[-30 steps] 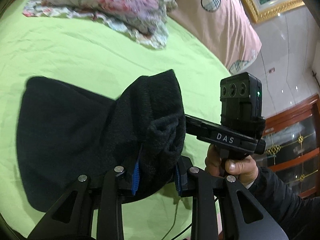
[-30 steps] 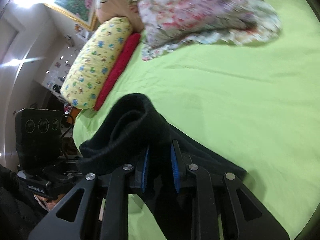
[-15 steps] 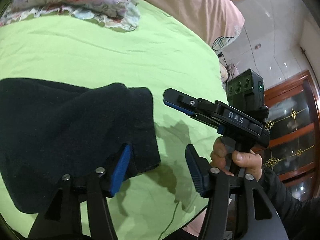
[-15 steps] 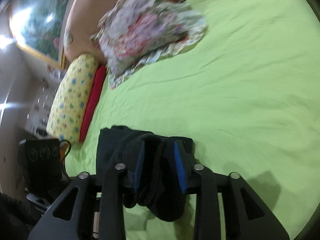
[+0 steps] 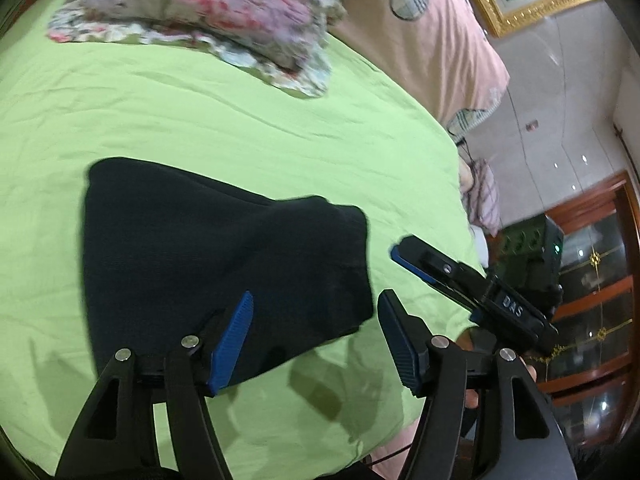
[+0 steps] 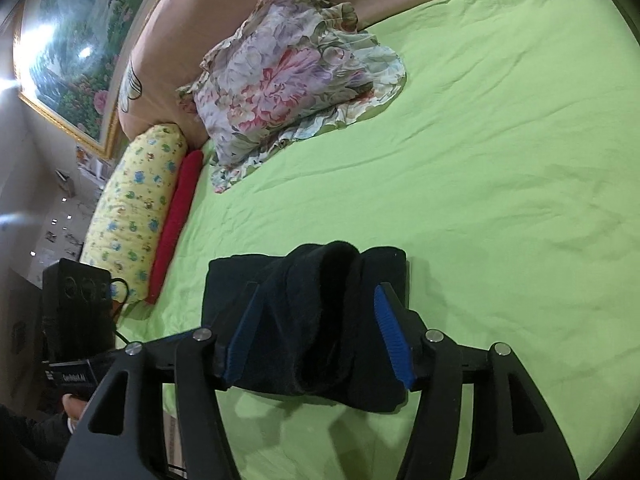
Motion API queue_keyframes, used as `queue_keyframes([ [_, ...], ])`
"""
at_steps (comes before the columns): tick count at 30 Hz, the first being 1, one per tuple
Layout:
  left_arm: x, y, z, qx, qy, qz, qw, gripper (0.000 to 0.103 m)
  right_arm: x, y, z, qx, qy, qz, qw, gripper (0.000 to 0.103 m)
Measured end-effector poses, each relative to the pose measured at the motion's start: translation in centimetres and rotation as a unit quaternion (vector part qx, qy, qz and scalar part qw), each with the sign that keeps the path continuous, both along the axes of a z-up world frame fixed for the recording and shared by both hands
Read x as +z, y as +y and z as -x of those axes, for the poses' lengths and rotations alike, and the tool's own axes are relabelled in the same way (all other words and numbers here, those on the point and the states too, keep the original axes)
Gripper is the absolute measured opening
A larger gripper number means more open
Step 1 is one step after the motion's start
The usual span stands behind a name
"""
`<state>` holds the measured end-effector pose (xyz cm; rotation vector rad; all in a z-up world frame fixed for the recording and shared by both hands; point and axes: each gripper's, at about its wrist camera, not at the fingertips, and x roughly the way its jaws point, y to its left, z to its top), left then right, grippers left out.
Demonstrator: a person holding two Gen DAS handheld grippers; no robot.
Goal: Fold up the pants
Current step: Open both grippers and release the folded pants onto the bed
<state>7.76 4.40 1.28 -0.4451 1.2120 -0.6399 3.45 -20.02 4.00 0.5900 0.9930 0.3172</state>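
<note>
The black pants (image 5: 208,256) lie folded into a thick bundle on the green bed sheet (image 5: 200,120). My left gripper (image 5: 314,300) is open above the bundle's near right corner and holds nothing. The right gripper also shows in the left wrist view (image 5: 412,256), at the right of the bundle. In the right wrist view my right gripper (image 6: 316,292) is open, its blue pads on either side of the pants (image 6: 320,320) and not pressing them. The bundle's near end is rumpled.
A floral pillow (image 6: 288,76) lies at the far side of the bed (image 6: 500,160). A yellow bolster (image 6: 132,208) and a red cushion (image 6: 176,220) lie by the pink headboard (image 5: 420,32). The bed's edge and a wooden cabinet (image 5: 592,280) are at the right.
Both grippers have opened and let go of the pants. The bundle now rests flat on the sheet, and both grippers have drawn back a little.
</note>
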Motion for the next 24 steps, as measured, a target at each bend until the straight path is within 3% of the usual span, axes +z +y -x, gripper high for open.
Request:
queue_keyframes([
  [9,-0.2,4.8,-0.2,0.057,-0.005,-0.019,0.9982,0.076,0.6,2.0,0.8,-0.032,0.001,0.036,0.999,0.068],
  [16,-0.1,7.6,-0.1,0.094,-0.032,-0.068,0.9928,0.081,0.8,3.2,2.0,-0.059,-0.003,0.059,0.996,0.078],
  [24,-1.7,8.7,0.2,0.076,-0.040,-0.126,0.9883,0.081,-0.4,3.6,3.1,-0.081,0.016,0.082,0.993,0.079],
])
